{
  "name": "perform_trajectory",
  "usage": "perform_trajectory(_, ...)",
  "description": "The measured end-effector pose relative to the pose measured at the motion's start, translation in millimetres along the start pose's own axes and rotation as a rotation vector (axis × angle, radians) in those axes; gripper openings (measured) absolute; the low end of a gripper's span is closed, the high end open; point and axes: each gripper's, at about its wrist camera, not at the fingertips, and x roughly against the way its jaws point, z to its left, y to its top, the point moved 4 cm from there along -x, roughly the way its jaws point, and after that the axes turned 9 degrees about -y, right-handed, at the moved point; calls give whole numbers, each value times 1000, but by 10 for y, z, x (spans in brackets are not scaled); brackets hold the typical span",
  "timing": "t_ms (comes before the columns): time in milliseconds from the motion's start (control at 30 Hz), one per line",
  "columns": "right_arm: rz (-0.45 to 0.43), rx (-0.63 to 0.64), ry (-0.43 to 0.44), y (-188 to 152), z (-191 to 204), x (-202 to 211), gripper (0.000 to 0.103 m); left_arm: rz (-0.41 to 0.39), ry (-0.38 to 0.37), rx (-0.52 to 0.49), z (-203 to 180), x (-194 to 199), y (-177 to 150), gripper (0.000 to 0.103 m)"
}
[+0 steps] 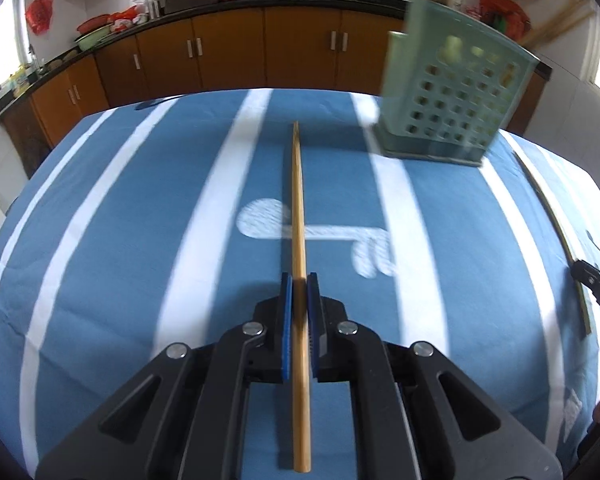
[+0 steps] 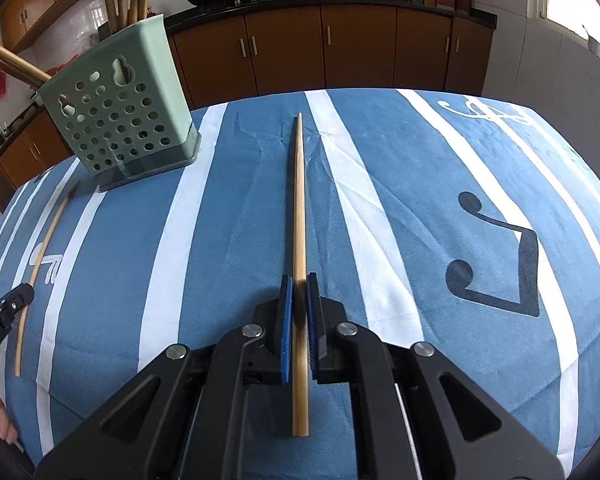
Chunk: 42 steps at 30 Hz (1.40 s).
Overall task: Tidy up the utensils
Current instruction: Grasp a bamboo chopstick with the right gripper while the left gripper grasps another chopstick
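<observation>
L gripper (image 1: 299, 280) clamped tight on a bamboo chopstick (image 1: 298, 216), stick running fwd between the blue pads (image 1: 287, 320), over the blue striped cloth (image 1: 140, 240). R gripper (image 2: 299, 280) same, pinching 2nd chopstick (image 2: 299, 208). Green perforated holder (image 2: 120, 108) stands upright on cloth beyond both, between them, w/ several sticks already in it. Kitchen cabinets (image 2: 340, 48) behind holder.

- Ahead-right of the left gripper (image 1: 299, 280), the green utensil basket (image 1: 456, 92) blocks the way.
- Straight ahead, open striped tablecloth (image 1: 140, 208).
- Right of the right gripper (image 2: 299, 280), cloth lies bare.
</observation>
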Motion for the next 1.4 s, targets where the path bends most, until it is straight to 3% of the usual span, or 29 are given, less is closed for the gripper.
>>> perform_trajectory(267, -25, 39, -11, 23, 53, -15, 8, -15, 10, -1, 209, -90, 141, 11)
perform_trajectory(500, -22, 34, -15, 18, 48, -17, 8, -10, -1, -26, 148, -108, 131, 23)
perform_trajectory(1400, -24, 42, -25, 14, 62, -22, 9, -27, -48, 39, 258, -92, 122, 23)
